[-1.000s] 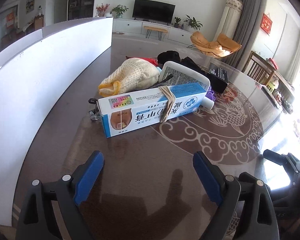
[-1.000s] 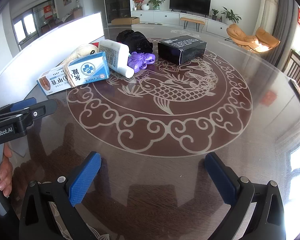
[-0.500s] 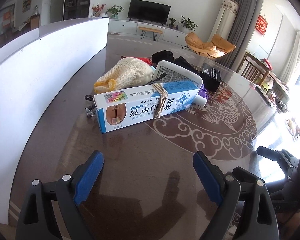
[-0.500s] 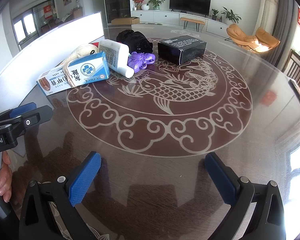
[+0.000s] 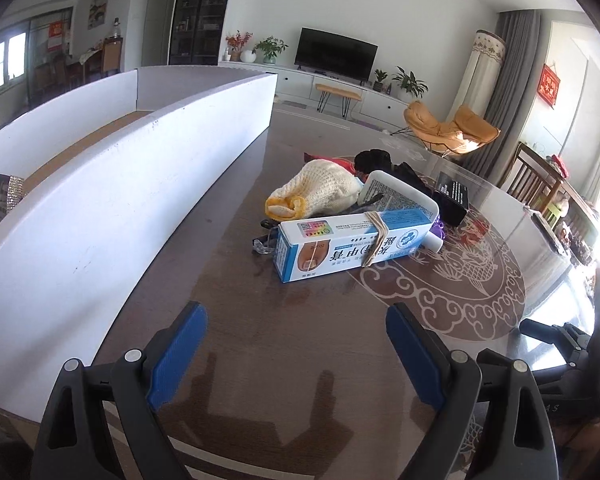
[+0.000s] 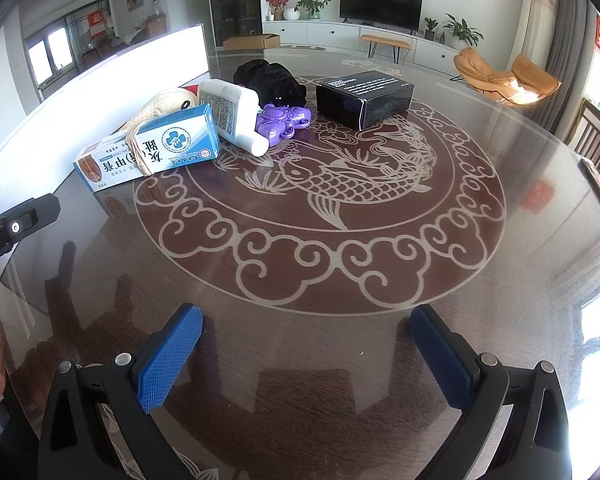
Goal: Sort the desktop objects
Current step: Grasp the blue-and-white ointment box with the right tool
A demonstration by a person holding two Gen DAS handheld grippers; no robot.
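Note:
A pile of objects lies on the round dark table. A blue and white carton (image 5: pixel 352 240) (image 6: pixel 148 152) bound with a rubber band lies in front. Behind it are a cream knitted piece (image 5: pixel 320 192) (image 6: pixel 160 102), a white bottle (image 5: pixel 400 196) (image 6: pixel 232 114), a purple toy (image 6: pixel 284 120), a black cloth bundle (image 6: pixel 272 80) and a black box (image 6: pixel 364 96) (image 5: pixel 454 192). My left gripper (image 5: pixel 296 344) is open and empty, short of the carton. My right gripper (image 6: pixel 306 344) is open and empty, low over the near table.
A long white open box (image 5: pixel 100 216) (image 6: pixel 100 80) stands along the table's left side, with a glittery item (image 5: pixel 6 196) inside. The table edge curves at the right (image 6: pixel 580 160). Chairs (image 5: pixel 536 176) stand beyond it.
The left gripper has drawn back and lifted, tilting up, so the carton pile looks farther and the white box's inside shows. The right gripper has not moved.

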